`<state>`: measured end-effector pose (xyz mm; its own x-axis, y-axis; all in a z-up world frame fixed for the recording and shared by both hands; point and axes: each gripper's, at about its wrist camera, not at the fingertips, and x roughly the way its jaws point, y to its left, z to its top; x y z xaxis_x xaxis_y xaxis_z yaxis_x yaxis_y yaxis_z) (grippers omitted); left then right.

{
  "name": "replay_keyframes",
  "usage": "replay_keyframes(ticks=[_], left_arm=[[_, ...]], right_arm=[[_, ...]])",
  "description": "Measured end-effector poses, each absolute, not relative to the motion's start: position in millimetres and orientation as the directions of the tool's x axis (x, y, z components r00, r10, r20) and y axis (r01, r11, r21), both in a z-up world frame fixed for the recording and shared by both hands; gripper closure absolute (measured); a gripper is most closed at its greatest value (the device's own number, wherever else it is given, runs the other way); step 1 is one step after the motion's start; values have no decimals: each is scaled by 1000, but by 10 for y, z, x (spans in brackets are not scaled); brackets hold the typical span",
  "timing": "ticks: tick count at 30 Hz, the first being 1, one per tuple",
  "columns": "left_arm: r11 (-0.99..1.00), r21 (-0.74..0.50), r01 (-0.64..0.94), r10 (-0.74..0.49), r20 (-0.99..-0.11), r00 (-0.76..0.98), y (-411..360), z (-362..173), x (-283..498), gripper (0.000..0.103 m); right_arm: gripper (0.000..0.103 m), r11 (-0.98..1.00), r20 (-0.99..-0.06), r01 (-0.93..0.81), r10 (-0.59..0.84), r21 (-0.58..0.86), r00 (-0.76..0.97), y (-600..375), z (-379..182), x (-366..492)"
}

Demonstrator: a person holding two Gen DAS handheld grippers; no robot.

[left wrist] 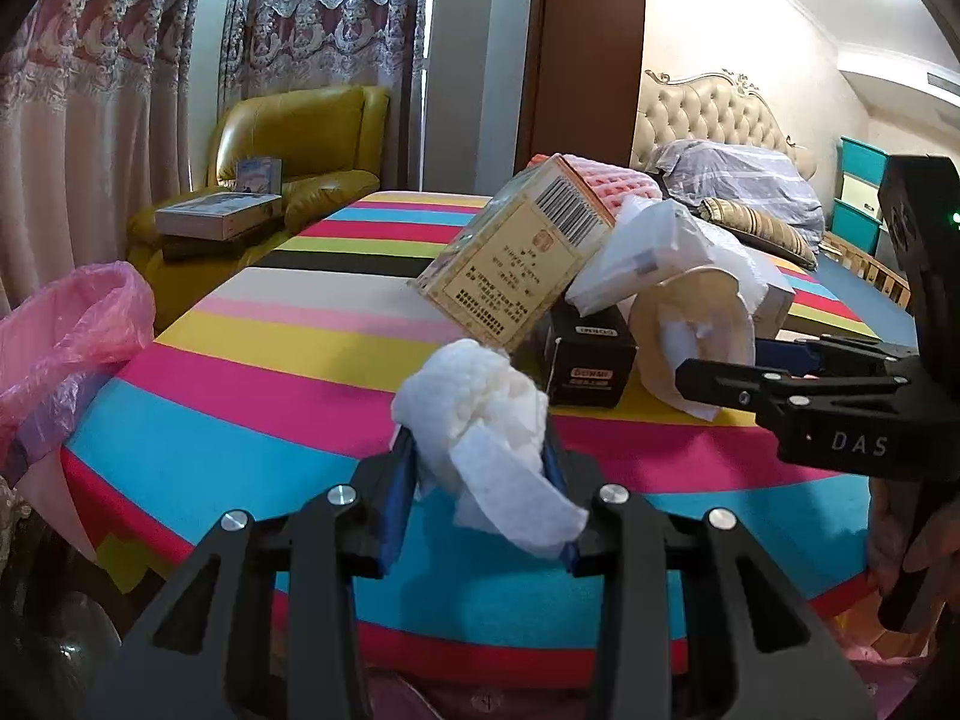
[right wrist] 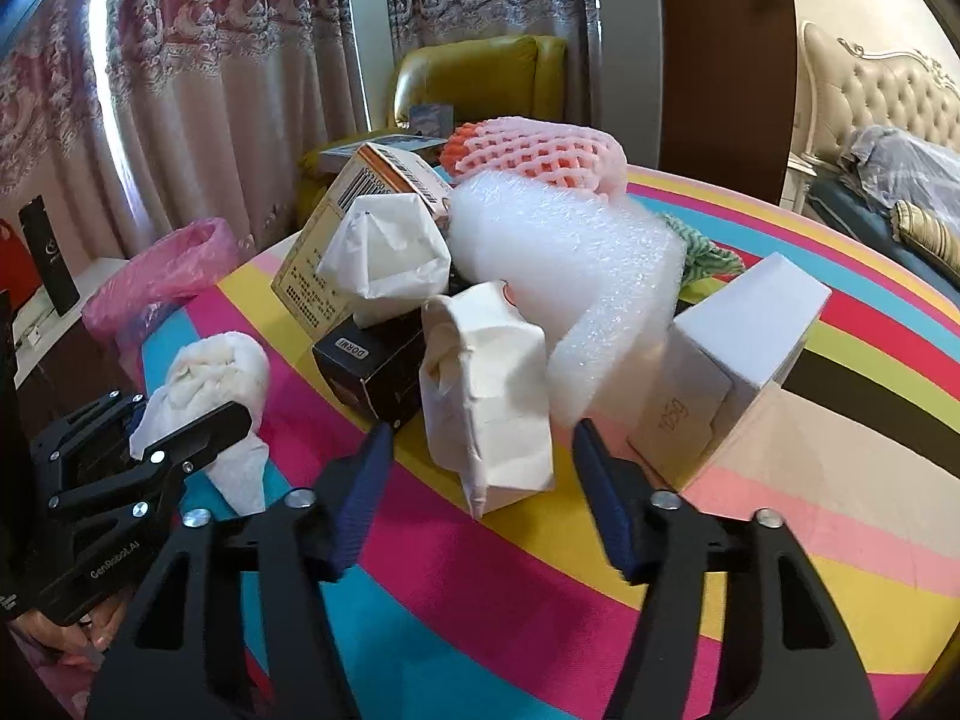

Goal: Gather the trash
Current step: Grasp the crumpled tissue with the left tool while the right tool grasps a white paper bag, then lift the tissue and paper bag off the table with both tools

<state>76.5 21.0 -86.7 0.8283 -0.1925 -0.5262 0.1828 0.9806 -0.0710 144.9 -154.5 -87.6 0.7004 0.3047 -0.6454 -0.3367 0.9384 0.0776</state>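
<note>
In the left wrist view, the left gripper point(left wrist: 480, 468) has its fingers point(left wrist: 399, 498) clenched on a crumpled white tissue point(left wrist: 480, 414), held just above the striped table point(left wrist: 252, 372). Beyond it lies a pile of trash: a tilted yellow box point(left wrist: 516, 252) leaning on a black box point(left wrist: 591, 360), with a white paper wad point(left wrist: 696, 324) beside them. A pink bin bag point(left wrist: 72, 330) stands at the table's left edge. The right gripper point(left wrist: 780, 384) reaches in from the right.

In the right wrist view, the right gripper point(right wrist: 480, 480) has its fingers point(right wrist: 600, 492) released and spread either side of a crumpled white paper bag point(right wrist: 486, 396), not touching it. Behind are white foam wrap point(right wrist: 570, 276), pink fruit netting point(right wrist: 534, 150) and a white box point(right wrist: 738, 342). The tissue point(right wrist: 210, 378) sits in the left gripper point(right wrist: 180, 426) at the left.
</note>
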Motion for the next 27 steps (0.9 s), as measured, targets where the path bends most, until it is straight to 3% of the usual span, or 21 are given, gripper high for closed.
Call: replay_keyframes(ticks=[2,18,27], left_arm=[[981,-64,183,-189,-519,833,207,-848,752,66],[985,-24,170,-164,-428,889,215,-675,550,66],[985,-9,169,-160,-390,907,201,-589,450,66]], right_arm=[[63,938,-646,-338,308,81,698,-1553,-889,1442],[63,941,-421,-334,328,61,846,-1720,-694,951],[63,936,-404,-348,336,45,851,-1670,-663,823]])
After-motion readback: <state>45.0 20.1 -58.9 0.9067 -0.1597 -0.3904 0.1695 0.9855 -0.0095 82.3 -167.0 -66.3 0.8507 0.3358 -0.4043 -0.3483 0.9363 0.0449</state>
